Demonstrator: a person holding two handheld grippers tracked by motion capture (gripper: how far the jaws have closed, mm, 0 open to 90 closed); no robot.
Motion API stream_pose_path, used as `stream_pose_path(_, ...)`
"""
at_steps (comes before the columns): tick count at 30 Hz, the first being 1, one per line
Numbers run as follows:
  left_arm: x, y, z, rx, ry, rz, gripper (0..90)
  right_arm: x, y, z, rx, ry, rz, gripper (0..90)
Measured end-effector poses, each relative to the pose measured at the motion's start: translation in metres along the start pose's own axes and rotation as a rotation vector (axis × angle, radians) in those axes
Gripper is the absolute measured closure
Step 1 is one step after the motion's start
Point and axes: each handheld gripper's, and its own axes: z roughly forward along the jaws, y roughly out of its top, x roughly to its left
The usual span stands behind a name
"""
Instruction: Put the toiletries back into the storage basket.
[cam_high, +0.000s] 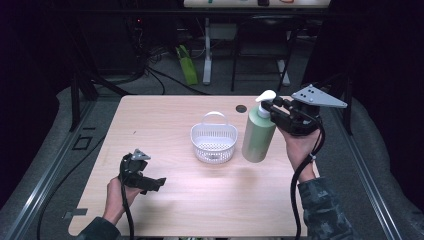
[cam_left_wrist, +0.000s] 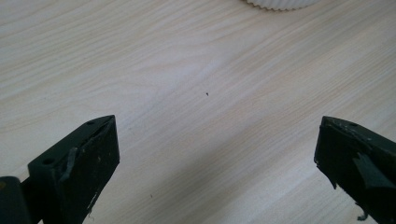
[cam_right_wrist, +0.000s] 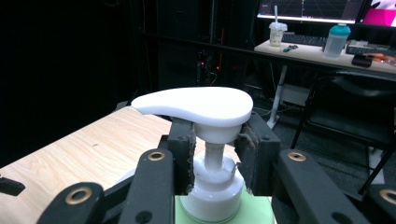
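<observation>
On the left, my left gripper (cam_high: 159, 183) sat low over the table (cam_high: 165, 115) near the front edge, its jaws spread wide and released, nothing but bare wood between them. In the middle, the white basket (cam_high: 214, 142) stood on the table with its handle up. Just to its right, I had the green pump bottle (cam_high: 258, 135) hanging upright and lifted clear of the table, my right gripper (cam_right_wrist: 215, 154) clenched around its white neck, right under the pump head.
</observation>
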Motion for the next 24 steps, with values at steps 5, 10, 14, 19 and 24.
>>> stream_pose_path(5, -0.001, 0.000, 0.000, 0.001, -0.002, -0.002, 0.2, 0.001, 0.010, 0.001, -0.012, 0.006, -0.006, 68.3)
stream_pose_path(10, -0.001, 0.000, 0.002, 0.013, -0.002, 0.000, 0.4, 0.001, 0.016, 0.002, -0.011, 0.005, -0.017, 68.3)
stream_pose_path(14, -0.003, 0.001, 0.005, 0.026, -0.007, 0.009, 0.7, 0.002, 0.022, 0.004, -0.020, 0.007, -0.020, 68.3)
stream_pose_path(19, -0.004, 0.001, 0.004, 0.025, -0.007, 0.016, 0.6, 0.002, 0.028, 0.004, -0.030, 0.005, -0.024, 68.3)
stream_pose_path(24, -0.004, 0.001, 0.005, 0.027, -0.006, 0.019, 0.7, 0.003, 0.032, 0.004, -0.035, 0.007, -0.032, 68.3)
